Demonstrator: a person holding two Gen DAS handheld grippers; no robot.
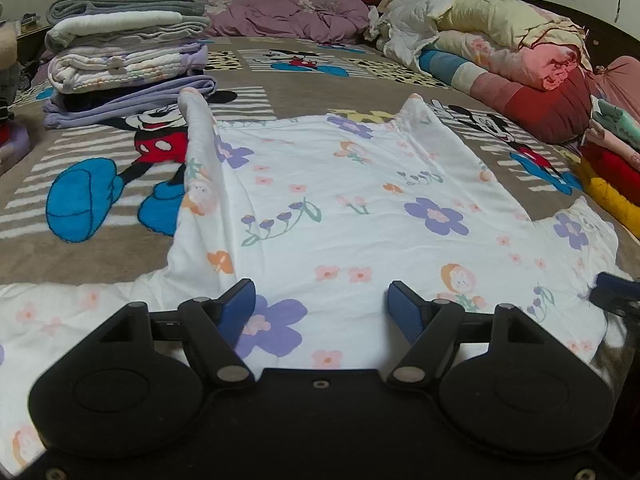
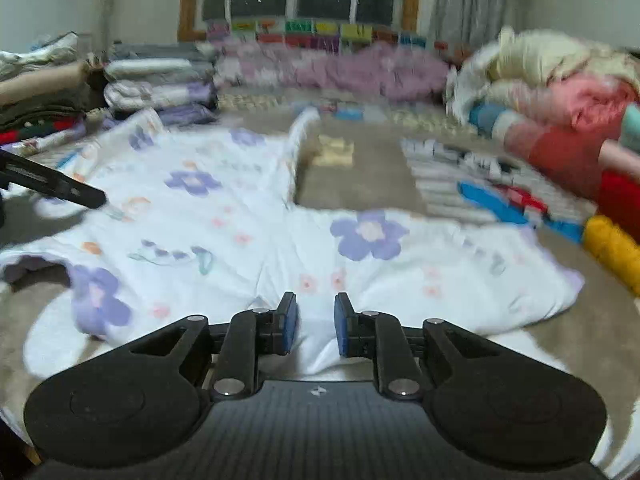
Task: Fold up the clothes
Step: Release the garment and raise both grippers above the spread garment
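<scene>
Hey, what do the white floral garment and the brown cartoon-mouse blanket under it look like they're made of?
White floral garment: probably thin cotton-type jersey with a matte finish; it lies flat, creases softly, and its printed flowers show no sheen. Brown cartoon-mouse blanket: likely plush fleece; the surface looks fuzzy and the picture's outlines are soft. Neither fibre can be confirmed by sight.

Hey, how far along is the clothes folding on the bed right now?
Done: a stack of folded laundry sits at the far left of the bed. In hand: the white floral garment lies spread flat, with only its left edge turned up. Both the left tongs and right tongs hover over it gripping nothing. Left: the actual folds on this garment, then the heap of clothes at the right.
</scene>
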